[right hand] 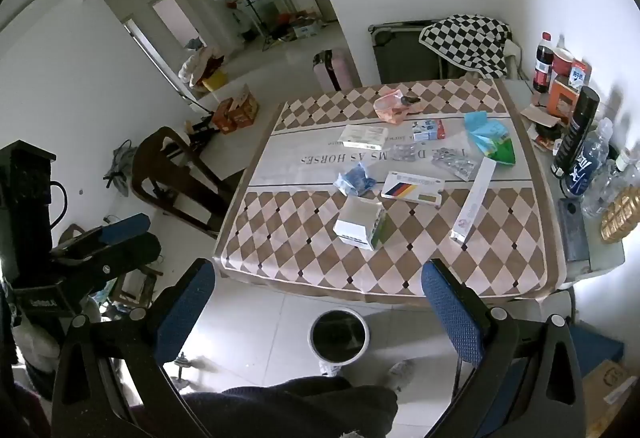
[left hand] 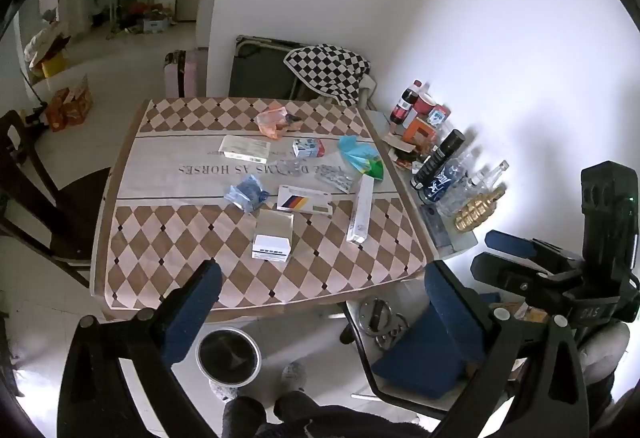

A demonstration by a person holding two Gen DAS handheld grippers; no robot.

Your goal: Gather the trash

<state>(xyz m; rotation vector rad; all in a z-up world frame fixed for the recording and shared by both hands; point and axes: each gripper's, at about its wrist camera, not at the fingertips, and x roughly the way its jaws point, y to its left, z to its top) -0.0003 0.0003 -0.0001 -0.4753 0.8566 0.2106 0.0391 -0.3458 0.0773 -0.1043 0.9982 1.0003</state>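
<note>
Trash lies on a checkered table [left hand: 168, 250] [right hand: 500, 258]: a white open box [left hand: 273, 234] [right hand: 360, 224], a long white box [left hand: 362, 208] [right hand: 474, 198], a flat box with a striped flag [left hand: 306, 200] [right hand: 414, 188], a blue wrapper [left hand: 248, 192] [right hand: 356, 178], blister packs [left hand: 334, 180], a teal and green wrapper [left hand: 362, 156] [right hand: 494, 136] and an orange bag [left hand: 274, 120] [right hand: 392, 104]. A round bin [left hand: 228, 356] [right hand: 339, 336] stands on the floor below the near edge. My left gripper [left hand: 320, 302] and right gripper [right hand: 318, 298] are open and empty, held above the floor in front of the table.
Bottles, a can and boxes [left hand: 440, 158] [right hand: 576, 142] crowd a side shelf to the right of the table. A dark wooden chair [left hand: 36, 198] [right hand: 180, 174] stands at the left. A stool with a blue cushion [left hand: 424, 362] is at the near right. A checkered cloth hangs over a folded frame [left hand: 328, 72] behind the table.
</note>
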